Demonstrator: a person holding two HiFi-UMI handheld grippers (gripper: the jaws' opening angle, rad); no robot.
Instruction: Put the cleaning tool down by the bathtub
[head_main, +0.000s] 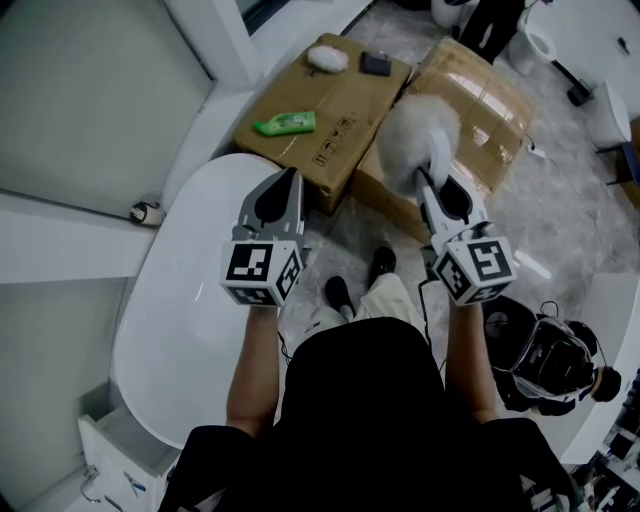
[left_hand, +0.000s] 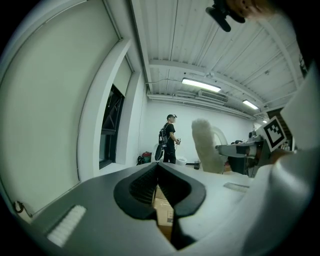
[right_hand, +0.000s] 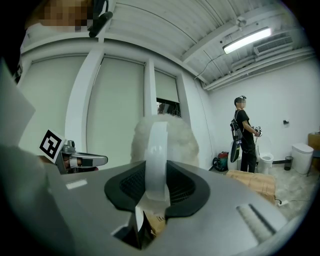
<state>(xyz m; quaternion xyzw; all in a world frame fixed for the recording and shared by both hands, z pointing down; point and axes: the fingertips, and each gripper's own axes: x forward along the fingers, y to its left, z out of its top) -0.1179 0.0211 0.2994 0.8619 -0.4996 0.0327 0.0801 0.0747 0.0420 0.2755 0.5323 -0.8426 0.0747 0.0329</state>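
Two grippers: left gripper, right gripper. Two boxes: left box, right box, both in the upper half. One duster, one white puff, one bathtub, one green bottle.

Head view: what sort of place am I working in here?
Likely a bathroom mock-up or fixture showroom: a white freestanding bathtub on the left, what looks like a toilet at the top right, and cardboard boxes on a marble-look floor.
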